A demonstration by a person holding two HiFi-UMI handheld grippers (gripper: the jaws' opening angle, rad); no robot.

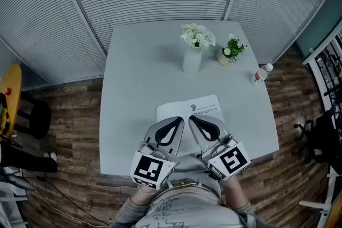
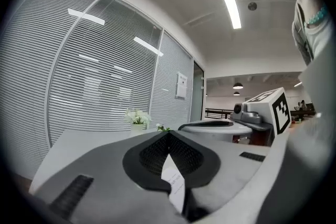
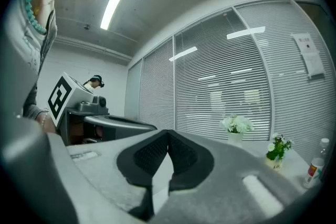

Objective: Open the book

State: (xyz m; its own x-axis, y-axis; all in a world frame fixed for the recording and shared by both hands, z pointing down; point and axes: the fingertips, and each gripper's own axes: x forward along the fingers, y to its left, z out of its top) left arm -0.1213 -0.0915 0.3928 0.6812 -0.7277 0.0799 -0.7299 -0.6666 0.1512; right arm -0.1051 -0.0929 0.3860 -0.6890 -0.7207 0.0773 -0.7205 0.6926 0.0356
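A thin white book [image 1: 202,107] lies closed near the front edge of the pale table [image 1: 133,88], its printed cover up. Both grippers hover level over the book's near part, side by side with their tips close together. My left gripper [image 1: 180,119] is shut, with nothing between its jaws. My right gripper [image 1: 192,117] also has its jaws meeting at the tip and holds nothing. In the left gripper view the closed jaws [image 2: 168,132] leave a slot through which a strip of the book [image 2: 174,180] shows. In the right gripper view the gripper [image 3: 168,131] is closed too.
A white vase of white flowers [image 1: 193,48] stands at the table's middle back. A small potted plant [image 1: 231,52] is to its right, and a bottle [image 1: 262,73] stands near the right edge. Blinds line the walls behind. A stool [image 1: 10,96] stands on the floor at the left.
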